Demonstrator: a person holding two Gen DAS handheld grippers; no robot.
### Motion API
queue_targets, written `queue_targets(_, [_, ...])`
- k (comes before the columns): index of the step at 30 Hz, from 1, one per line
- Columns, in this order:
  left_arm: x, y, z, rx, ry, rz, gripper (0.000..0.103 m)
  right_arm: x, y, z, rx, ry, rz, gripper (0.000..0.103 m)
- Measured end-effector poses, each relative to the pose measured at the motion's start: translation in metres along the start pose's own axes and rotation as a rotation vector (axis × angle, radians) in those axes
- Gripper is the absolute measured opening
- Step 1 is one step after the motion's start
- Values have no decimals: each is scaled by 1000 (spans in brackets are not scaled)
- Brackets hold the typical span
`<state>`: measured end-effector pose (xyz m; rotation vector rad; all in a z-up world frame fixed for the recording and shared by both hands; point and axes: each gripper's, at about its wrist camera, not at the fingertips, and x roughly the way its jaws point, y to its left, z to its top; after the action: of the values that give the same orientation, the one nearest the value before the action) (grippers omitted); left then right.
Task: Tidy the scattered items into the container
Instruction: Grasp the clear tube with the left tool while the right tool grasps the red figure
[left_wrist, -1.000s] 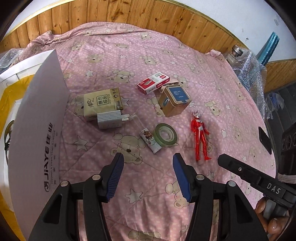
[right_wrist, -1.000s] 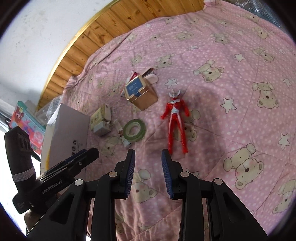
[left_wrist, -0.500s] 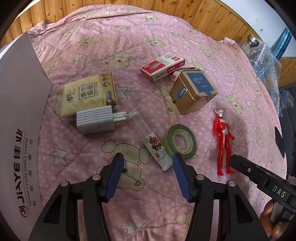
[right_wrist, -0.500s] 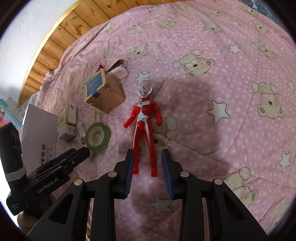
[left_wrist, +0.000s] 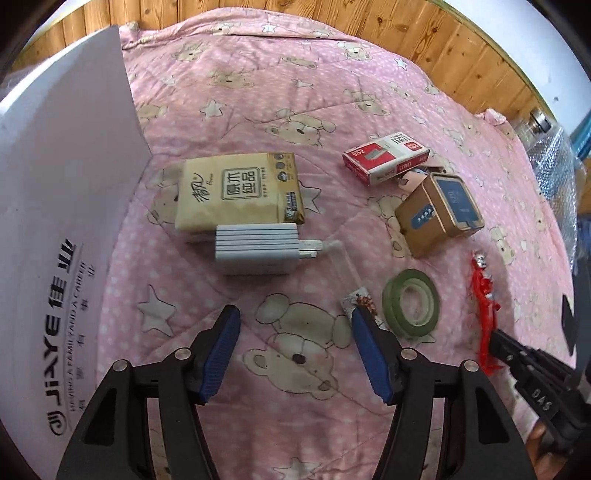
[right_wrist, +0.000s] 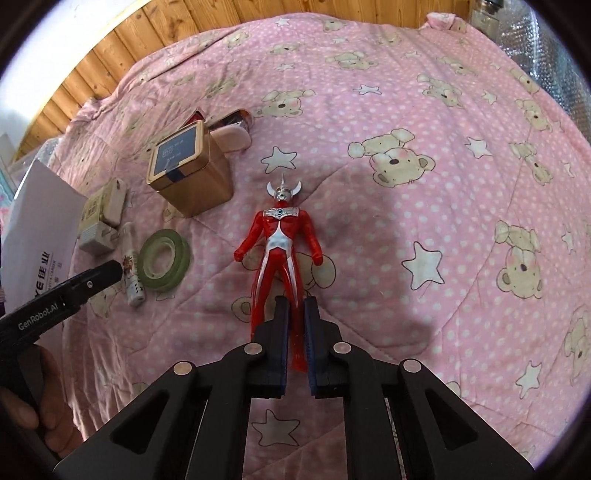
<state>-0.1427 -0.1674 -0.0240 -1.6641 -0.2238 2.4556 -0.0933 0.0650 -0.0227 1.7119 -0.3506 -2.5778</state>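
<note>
left gripper (left_wrist: 293, 349): fingers wide apart, over the quilt (left_wrist: 332, 110)
right gripper (right_wrist: 296, 339): clamped on the figure (right_wrist: 279, 251) leg

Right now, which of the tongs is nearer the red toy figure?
The right tongs: their fingers are closed around one leg of the red toy figure. The left tongs hang open off to its side, beyond the green tape roll.

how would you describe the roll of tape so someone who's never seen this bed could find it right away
On the pink teddy-bear quilt, look just left of the red toy figure whose leg the right gripper clamps. The green tape roll lies flat there, below the gold tin and beside a small white tube. It is the only ring-shaped, green thing among boxy items.
</note>
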Motion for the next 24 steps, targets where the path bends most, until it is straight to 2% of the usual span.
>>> queue_targets(2, [5,-10,0,22,4,-1,64,1,3,0,-13,-6,-5,12])
queue_targets(6, [16,-30,4,98,-19,84,68,0,2,-1,-27,-15,5,12])
queue_targets(7, [17,-34,4,117,-24,108,65,-2,0,-1,-22,-13,12,9])
queue_targets(8, [18,-38,4,137,-28,129,61,-3,-3,-1,-9,-9,28,8])
queue_targets(9, [17,-38,3,143,-25,130,44,-4,-4,-2,1,-5,41,8])
queue_targets(10, [14,-36,3,138,-15,116,21,-6,-6,-2,6,-3,49,8])
queue_targets(11, [11,-33,3,133,-6,102,18,-9,-7,-3,6,-7,54,8])
queue_targets(16, [3,-14,4,50,13,8,20,-4,-8,-6,-4,-7,51,10])
queue_targets(17, [3,-14,4,51,2,4,23,-3,-7,-7,-10,-13,48,10])
queue_targets(19, [2,-17,1,47,-17,-11,37,-3,-4,-7,-33,-19,35,10])
queue_targets(20, [2,-18,1,45,-30,-11,37,-2,-4,-6,-35,-19,40,10])
queue_targets(21, [1,-19,1,46,-38,-4,34,-3,-6,-5,-25,-15,53,9])
queue_targets(22, [0,-19,1,48,-41,5,20,-4,-8,-4,-13,-13,69,9])
queue_targets(23, [-2,-17,1,44,-42,2,15,-6,-10,-4,1,-17,87,9])
queue_targets(24, [-6,-14,0,33,-40,-11,15,-9,-11,-5,4,-24,91,9])
